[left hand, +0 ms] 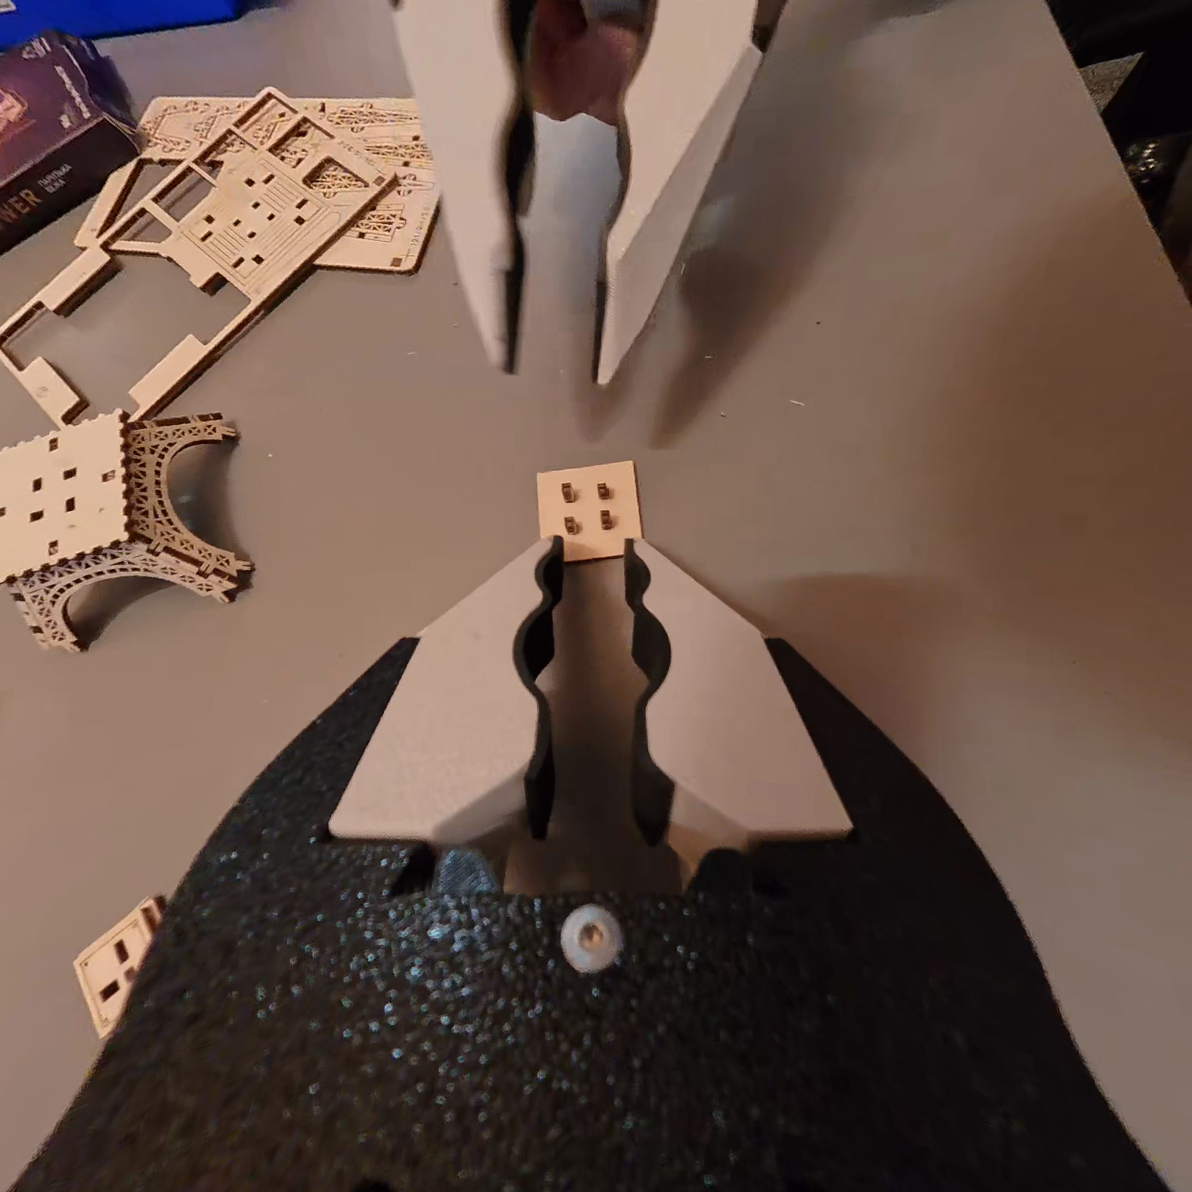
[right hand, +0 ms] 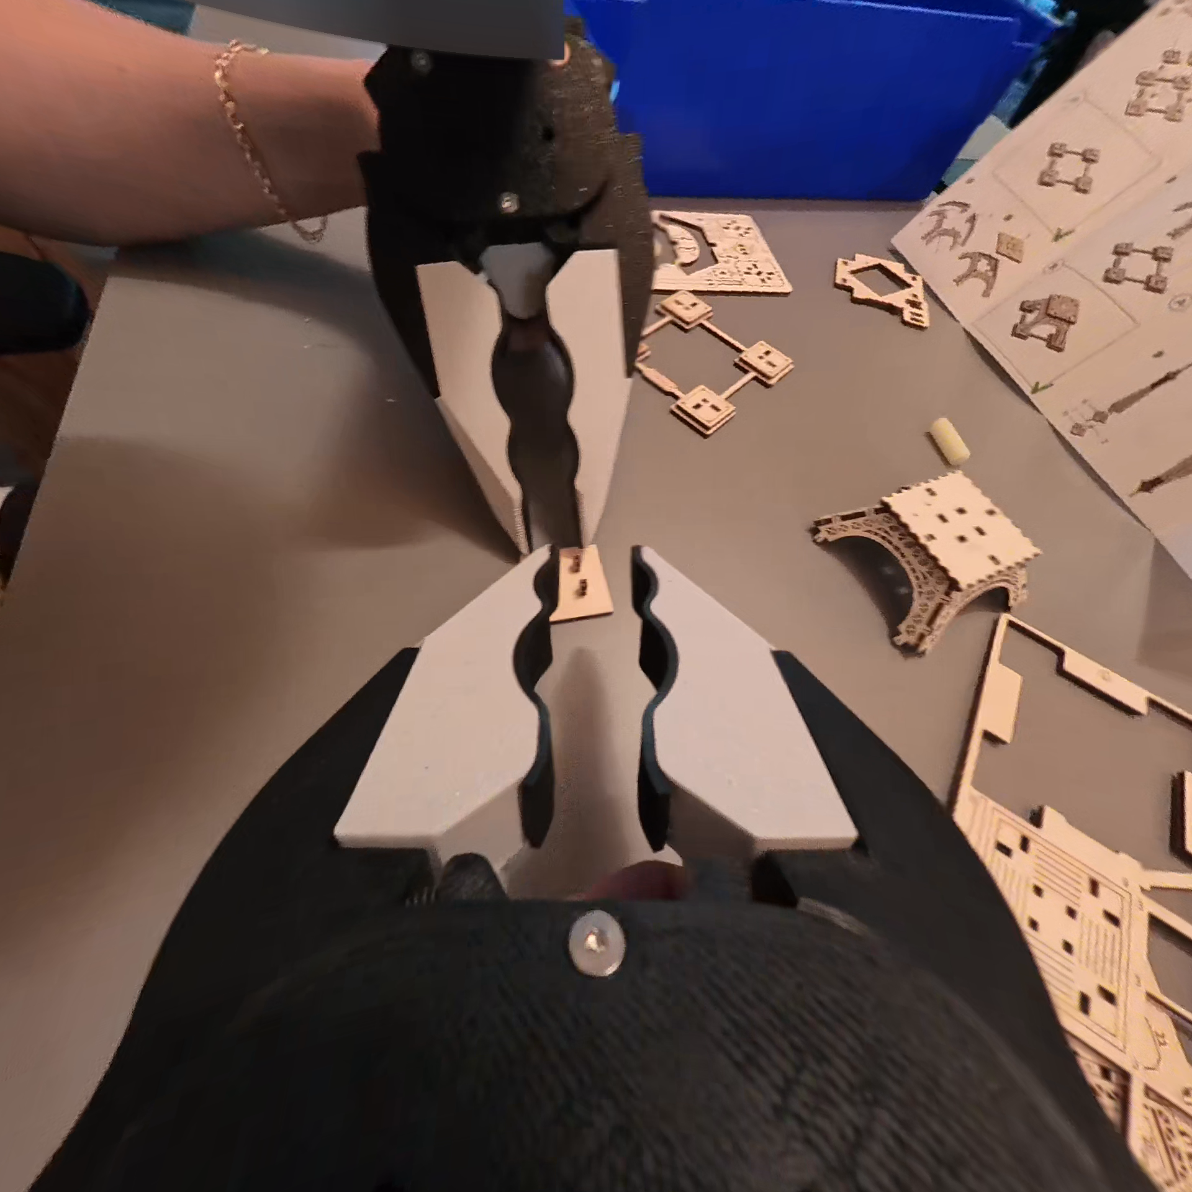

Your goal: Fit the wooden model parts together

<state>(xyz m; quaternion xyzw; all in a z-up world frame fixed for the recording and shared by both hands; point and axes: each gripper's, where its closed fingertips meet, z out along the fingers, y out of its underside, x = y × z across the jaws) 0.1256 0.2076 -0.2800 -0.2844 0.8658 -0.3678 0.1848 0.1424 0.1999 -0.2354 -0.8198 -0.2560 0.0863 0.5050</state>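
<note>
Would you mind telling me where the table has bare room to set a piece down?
Bare grey table lies on the side of the small square piece away from the arched tower base. Around that base it is crowded with punched-out wooden sheets and the instruction sheet.

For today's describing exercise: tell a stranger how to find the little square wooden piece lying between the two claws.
Start at the grey table and find the arched, lattice-legged wooden tower base. To its right, the small flat square wooden plate lies alone between the left claw and the right claw. Unlike the large cut-out wooden sheets nearby, it is tiny, with four small slots.
</note>
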